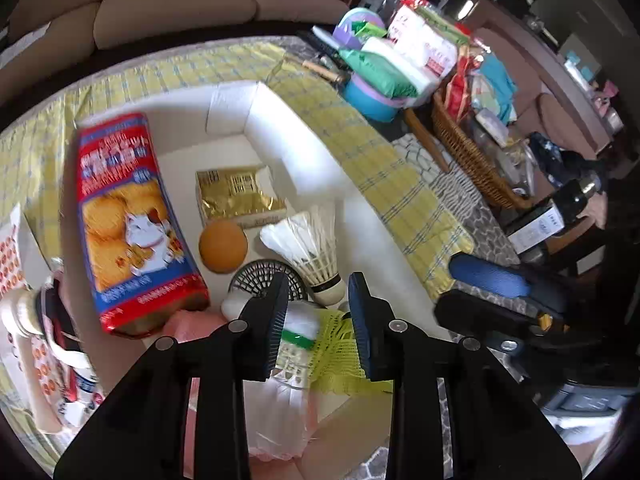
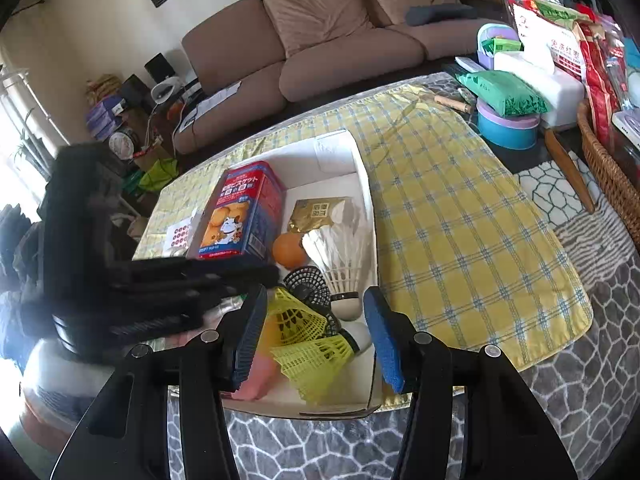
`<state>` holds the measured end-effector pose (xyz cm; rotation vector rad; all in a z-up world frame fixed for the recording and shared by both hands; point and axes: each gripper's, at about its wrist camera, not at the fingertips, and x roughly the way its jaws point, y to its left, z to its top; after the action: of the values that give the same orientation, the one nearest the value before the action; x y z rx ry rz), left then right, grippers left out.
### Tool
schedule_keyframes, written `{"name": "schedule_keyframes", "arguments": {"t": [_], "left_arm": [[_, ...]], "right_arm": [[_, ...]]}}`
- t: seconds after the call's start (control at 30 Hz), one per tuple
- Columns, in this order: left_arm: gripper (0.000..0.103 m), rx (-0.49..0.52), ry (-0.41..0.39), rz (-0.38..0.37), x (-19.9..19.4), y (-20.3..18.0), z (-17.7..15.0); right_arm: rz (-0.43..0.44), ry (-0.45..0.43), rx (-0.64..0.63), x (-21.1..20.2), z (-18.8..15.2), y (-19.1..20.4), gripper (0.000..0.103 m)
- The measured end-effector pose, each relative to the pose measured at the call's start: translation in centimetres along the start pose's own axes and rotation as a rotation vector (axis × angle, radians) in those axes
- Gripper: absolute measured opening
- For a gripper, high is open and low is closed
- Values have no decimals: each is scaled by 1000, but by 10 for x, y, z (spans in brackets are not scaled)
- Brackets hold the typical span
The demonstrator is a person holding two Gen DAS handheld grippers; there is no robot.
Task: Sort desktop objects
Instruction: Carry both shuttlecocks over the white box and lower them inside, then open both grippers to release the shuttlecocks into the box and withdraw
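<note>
White shallow box (image 2: 362, 168) sits on a yellow checked cloth (image 2: 460, 216), which lies over a grey pebble-pattern mat (image 2: 580, 380).

Inside the box: a red and blue biscuit box (image 2: 240, 212) at 10 o'clock, with a cat picture on its face. A gold foil packet (image 2: 316, 212) lies flat at 12 o'clock, just beside the biscuit box. An orange ball (image 2: 288, 250) sits near the middle, touching or nearly touching a white feather shuttlecock (image 2: 340, 252) at its 3 o'clock; the shuttlecock lies cork end toward the camera. A black mesh disc (image 2: 306, 282) sits just below the ball. Two yellow plastic shuttlecocks (image 2: 308, 340) lie at the box's 6 o'clock end, with something pink (image 2: 256, 380) beside them at 8 o'clock.

Left gripper (image 1: 318, 324): jaws partly open, nothing pinched. In the left wrist view a white shuttlecock with a green band (image 1: 296, 340) and the yellow netting lie under the gap; whether the pads touch them cannot be told.

Right gripper (image 2: 316, 332): jaws about half open and empty, hanging above the yellow shuttlecocks with no visible contact. The left gripper's body blurs in at 9 o'clock of the right wrist view.

Off the cloth at 2 o'clock: a teal round tin (image 2: 508, 128), a green packet (image 2: 504, 92), a tissue box (image 2: 540, 76) and a wicker basket (image 2: 608, 172). A brown sofa (image 2: 312, 52) stands at 12 o'clock.
</note>
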<state>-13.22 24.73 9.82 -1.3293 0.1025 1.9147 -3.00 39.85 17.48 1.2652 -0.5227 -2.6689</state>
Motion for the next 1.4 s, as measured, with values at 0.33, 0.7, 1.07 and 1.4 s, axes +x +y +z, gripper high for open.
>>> {"name": "schedule_keyframes", "arguments": {"t": [0.33,0.7,1.07,1.4], "left_arm": [[57,150,89,182,5,-4,-19],[35,34,27,120,-10,21,-29],[37,-74,-56,-58,-58,36,33],[37,215,51,137,20,19,122]], "right_arm": [[24,6,-4,-1,-2,4,53],[68,43,-30,16,-6,24,53],[143,35,6,19,-3,24,53],[123,65,-30,37,-3,31,53]]}}
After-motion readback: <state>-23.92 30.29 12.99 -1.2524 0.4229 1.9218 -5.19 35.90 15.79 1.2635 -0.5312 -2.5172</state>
